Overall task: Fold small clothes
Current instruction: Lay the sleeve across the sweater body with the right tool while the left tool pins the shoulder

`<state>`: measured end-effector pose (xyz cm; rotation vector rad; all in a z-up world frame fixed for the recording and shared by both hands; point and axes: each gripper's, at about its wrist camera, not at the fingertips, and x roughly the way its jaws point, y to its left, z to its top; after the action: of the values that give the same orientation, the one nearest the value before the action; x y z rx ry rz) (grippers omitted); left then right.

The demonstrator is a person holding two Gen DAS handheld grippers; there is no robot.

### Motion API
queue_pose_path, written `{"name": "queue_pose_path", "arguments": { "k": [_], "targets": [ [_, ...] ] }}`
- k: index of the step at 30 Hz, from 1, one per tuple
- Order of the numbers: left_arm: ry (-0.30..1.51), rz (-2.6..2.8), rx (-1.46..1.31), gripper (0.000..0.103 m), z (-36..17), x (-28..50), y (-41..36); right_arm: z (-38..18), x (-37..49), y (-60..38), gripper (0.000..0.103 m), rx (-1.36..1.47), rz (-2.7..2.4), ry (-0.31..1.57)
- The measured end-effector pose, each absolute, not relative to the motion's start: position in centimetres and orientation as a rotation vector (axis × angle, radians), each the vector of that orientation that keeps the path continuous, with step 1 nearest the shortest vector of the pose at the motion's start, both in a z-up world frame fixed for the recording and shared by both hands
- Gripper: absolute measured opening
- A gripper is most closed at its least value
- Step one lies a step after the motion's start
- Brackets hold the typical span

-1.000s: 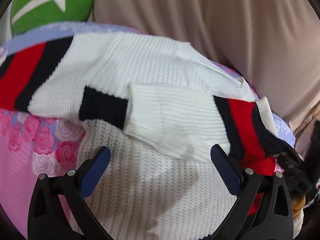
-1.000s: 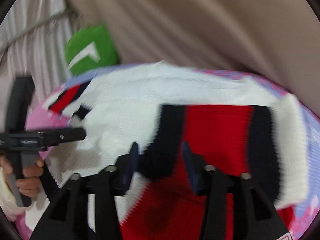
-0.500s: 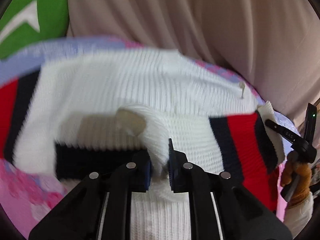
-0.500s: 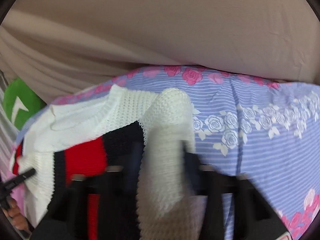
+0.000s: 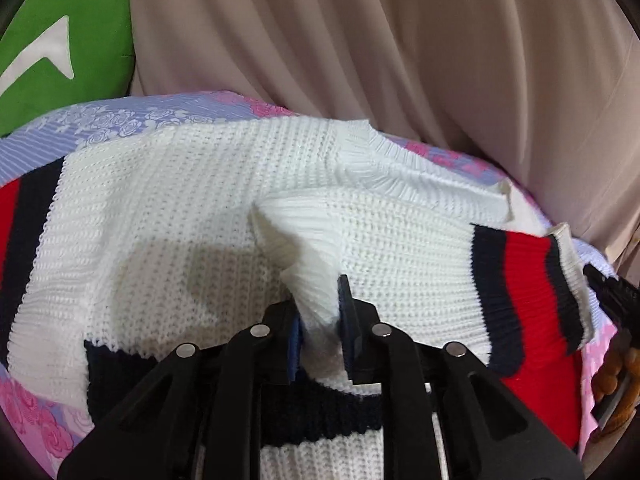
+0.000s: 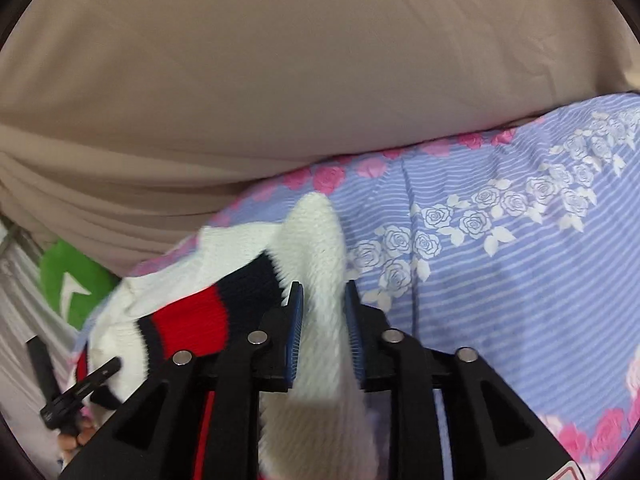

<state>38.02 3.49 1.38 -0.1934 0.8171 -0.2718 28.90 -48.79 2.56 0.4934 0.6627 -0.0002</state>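
While spread on the bedsheet, sweater is pinched by L gripper & R gripper.

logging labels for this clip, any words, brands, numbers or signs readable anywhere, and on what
No readable words or numbers in either view.
White arrow-like sign, no lettering, on the green plush cushion.
Red-edged sticker corner at the right wrist view's lower edge: too cropped to read.
White knit sweater with red and navy stripes: no label showing.
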Motion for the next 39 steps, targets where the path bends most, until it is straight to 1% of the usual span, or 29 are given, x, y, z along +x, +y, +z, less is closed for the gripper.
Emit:
{"name": "queue_pose_path", "arguments": {
  "k": [1, 2, 3, 4, 5, 6, 7, 8, 9, 10, 11, 12, 13, 15, 18, 21, 22, 24, 25, 29, 31, 32, 33, 34, 35, 36, 37, 38, 39],
  "targets": [
    [0.822, -0.275, -0.194, 0.025, 1.2, 37.9, 3.6, 2.8, 27.7, -48.6, 0.036, 0.484, 0.014, 0.668],
    [0.829, -0.275, -0.204, 0.029, 1.1, 37.6, 3.8, 2.7, 26.3, -48.3, 0.051, 0.475, 0.027, 0.685],
    [0.831, -0.29, -0.23, 0.038, 1.1, 36.8, 4.2, 2.5, 25.1, -48.5, 0.058, 0.471, 0.036, 0.7],
    [0.827, -0.313, -0.25, 0.054, 1.2, 36.1, 4.4, 2.1, 24.3, -48.2, 0.064, 0.467, 0.044, 0.717],
    [0.815, -0.339, -0.265, 0.062, 1.4, 35.2, 4.5, 1.5, 23.9, -47.6, 0.064, 0.462, 0.056, 0.737],
    [0.808, -0.347, -0.265, 0.067, 1.4, 34.9, 4.5, 0.8, 23.6, -46.9, 0.064, 0.447, 0.065, 0.765],
    [0.811, -0.346, -0.254, 0.067, 1.7, 35.1, 4.3, 0.1, 23.7, -46.3, 0.064, 0.418, 0.049, 0.78],
    [0.824, -0.341, -0.238, 0.066, 1.4, 35.1, 3.8, 0.0, 24.2, -46.0, 0.057, 0.384, 0.023, 0.794],
    [0.841, -0.332, -0.226, 0.053, 1.1, 35.4, 3.4, 0.0, 24.8, -45.9, 0.043, 0.361, 0.0, 0.799],
    [0.851, -0.305, -0.214, 0.032, 0.8, 35.6, 3.2, 0.1, 24.8, -45.9, 0.025, 0.368, 0.001, 0.792],
    [0.847, -0.28, -0.206, 0.025, 0.7, 35.4, 3.6, 0.9, 24.2, -46.3, 0.023, 0.42, 0.035, 0.751],
    [0.845, -0.286, -0.22, 0.016, 0.9, 35.3, 3.8, 1.6, 23.5, -46.4, 0.022, 0.453, 0.062, 0.702],
    [0.849, -0.29, -0.236, 0.01, 0.8, 35.3, 4.1, 2.6, 22.5, -46.9, 0.021, 0.466, 0.069, 0.653],
    [0.844, -0.293, -0.237, 0.01, 0.3, 35.2, 4.6, 2.9, 21.6, -48.0, 0.02, 0.455, 0.047, 0.627],
    [0.84, -0.291, -0.221, 0.01, 0.1, 35.3, 4.3, -1.4, 22.9, -49.9, 0.021, 0.497, 0.001, 0.772],
    [0.83, -0.265, -0.159, 0.01, 0.0, 35.5, 2.9, 0.3, 22.9, -50.2, 0.022, 0.503, -0.012, 0.796],
    [0.828, -0.26, -0.149, 0.01, 0.1, 35.6, 2.7, 1.1, 22.5, -49.8, 0.025, 0.474, -0.048, 0.794],
    [0.823, -0.252, -0.132, 0.01, 0.1, 35.7, 2.4, 3.5, 21.6, -48.9, 0.025, 0.443, -0.098, 0.728],
    [0.822, -0.248, -0.126, 0.01, 0.0, 35.9, 1.9, 4.8, 21.3, -48.3, 0.027, 0.425, -0.111, 0.686],
    [0.818, -0.242, -0.114, 0.011, -0.1, 36.1, 1.3, 7.1, 22.7, -44.6, 0.028, 0.282, -0.056, 0.627],
    [0.818, -0.246, -0.12, 0.011, 0.0, 35.8, 2.0, 6.1, 24.6, -42.5, 0.026, 0.231, -0.025, 0.668],
    [0.818, -0.248, -0.124, 0.011, 0.0, 35.7, 2.3, 4.5, 26.1, -42.4, 0.022, 0.221, -0.056, 0.732],
    [0.818, -0.251, -0.129, 0.012, 0.0, 35.7, 2.5, 2.8, 27.7, -42.7, 0.022, 0.226, -0.092, 0.789],
    [0.818, -0.254, -0.134, 0.012, 0.0, 35.6, 2.6, 1.4, 28.0, -43.4, 0.02, 0.255, -0.096, 0.783],
    [0.819, -0.257, -0.144, 0.012, -0.1, 35.6, 2.7, 1.9, 27.7, -43.5, 0.019, 0.278, -0.09, 0.768],
    [0.817, -0.264, -0.156, 0.013, 0.0, 35.6, 3.1, 2.7, 27.3, -43.8, 0.019, 0.293, -0.101, 0.77],
    [0.814, -0.271, -0.175, 0.021, 0.0, 35.5, 3.4, 2.9, 27.0, -43.7, 0.018, 0.285, -0.105, 0.768],
    [0.809, -0.283, -0.205, 0.026, 0.0, 35.4, 3.8, 3.3, 26.6, -43.4, 0.018, 0.264, -0.109, 0.761],
    [0.8, -0.303, -0.246, 0.035, 0.0, 35.3, 4.4, 3.9, 26.2, -43.2, 0.018, 0.254, -0.118, 0.755]
  ]
}}
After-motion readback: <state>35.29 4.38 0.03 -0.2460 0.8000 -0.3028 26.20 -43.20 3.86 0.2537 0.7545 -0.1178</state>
